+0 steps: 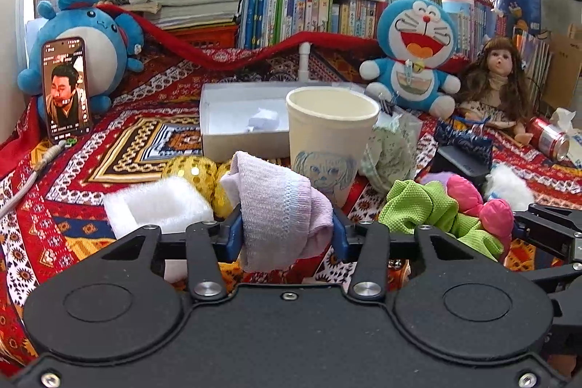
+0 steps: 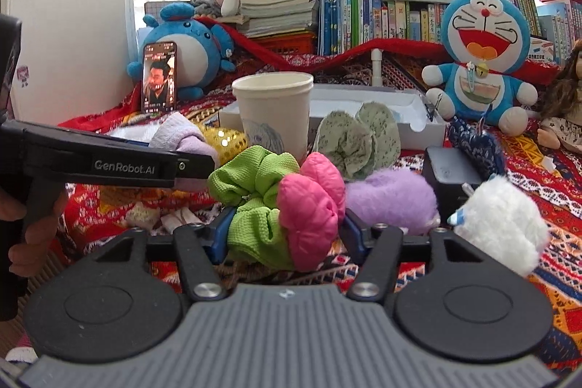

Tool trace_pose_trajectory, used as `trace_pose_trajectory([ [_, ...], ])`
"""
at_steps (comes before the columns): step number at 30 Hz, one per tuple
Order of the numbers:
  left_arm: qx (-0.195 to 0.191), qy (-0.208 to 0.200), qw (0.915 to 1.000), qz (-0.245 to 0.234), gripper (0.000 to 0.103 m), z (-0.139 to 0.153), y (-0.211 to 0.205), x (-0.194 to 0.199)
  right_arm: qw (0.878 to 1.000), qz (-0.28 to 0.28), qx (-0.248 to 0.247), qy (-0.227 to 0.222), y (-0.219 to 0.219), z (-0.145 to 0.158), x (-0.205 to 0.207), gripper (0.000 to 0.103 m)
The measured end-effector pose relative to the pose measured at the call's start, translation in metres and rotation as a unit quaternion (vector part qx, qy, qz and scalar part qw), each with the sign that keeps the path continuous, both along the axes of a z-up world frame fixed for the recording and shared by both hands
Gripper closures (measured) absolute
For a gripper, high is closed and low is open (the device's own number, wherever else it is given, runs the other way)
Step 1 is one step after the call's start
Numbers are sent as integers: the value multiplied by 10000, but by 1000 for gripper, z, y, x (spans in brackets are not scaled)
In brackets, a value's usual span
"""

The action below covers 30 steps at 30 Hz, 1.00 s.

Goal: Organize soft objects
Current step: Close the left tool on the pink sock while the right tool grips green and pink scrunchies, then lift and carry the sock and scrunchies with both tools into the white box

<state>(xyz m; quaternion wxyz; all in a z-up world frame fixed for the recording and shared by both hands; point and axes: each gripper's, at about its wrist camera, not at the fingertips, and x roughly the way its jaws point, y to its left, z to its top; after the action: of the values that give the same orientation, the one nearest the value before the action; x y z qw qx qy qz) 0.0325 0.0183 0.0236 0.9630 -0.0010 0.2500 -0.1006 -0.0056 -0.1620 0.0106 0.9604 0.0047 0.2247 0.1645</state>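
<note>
My left gripper (image 1: pixel 287 231) is shut on a rolled lilac sock (image 1: pixel 280 202), held just in front of a paper cup (image 1: pixel 329 137) with a dog drawing. My right gripper (image 2: pixel 285 235) is shut on a green and pink scrunchie (image 2: pixel 287 202); its green part (image 2: pixel 254 206) is on the left, its pink part (image 2: pixel 309 206) on the right. The same scrunchie shows in the left wrist view (image 1: pixel 443 210). A white box (image 1: pixel 240 122) with crumpled paper stands behind the cup. The left gripper's body (image 2: pixel 109 162) crosses the right wrist view.
On the patterned blanket lie a white fluffy piece (image 1: pixel 160 202), a gold sequin item (image 1: pixel 192 170), a floral scrunchie (image 2: pixel 360 137), a purple fluffy piece (image 2: pixel 393 199), a white fluffy ball (image 2: pixel 502 224) and a black box (image 2: pixel 451 173). Plush toys, a phone, a doll and books stand behind.
</note>
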Motion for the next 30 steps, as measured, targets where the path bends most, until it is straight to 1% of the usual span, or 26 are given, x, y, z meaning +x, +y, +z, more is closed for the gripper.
trace_pose_trajectory([
  [6,-224,-110,9997,-11,59,15,4,-2,9998,-103,78,-137,-7,13,2,39],
  [9,-300,-203,9993,5,59,24,8,-1,9995,-218,13,-225,-10,20,4,39],
  [17,-274,-623,9977,78,59,55,19,7,9977,-580,-23,-342,-29,40,17,39],
  [20,-406,-622,9972,99,59,65,27,16,9968,-702,-63,-383,-36,47,25,39],
  [24,-620,-518,9967,110,59,75,39,32,9959,-821,-34,-385,-45,55,37,39],
  [30,-756,-458,9960,141,59,85,49,57,9950,-917,44,-383,-59,66,57,39],
])
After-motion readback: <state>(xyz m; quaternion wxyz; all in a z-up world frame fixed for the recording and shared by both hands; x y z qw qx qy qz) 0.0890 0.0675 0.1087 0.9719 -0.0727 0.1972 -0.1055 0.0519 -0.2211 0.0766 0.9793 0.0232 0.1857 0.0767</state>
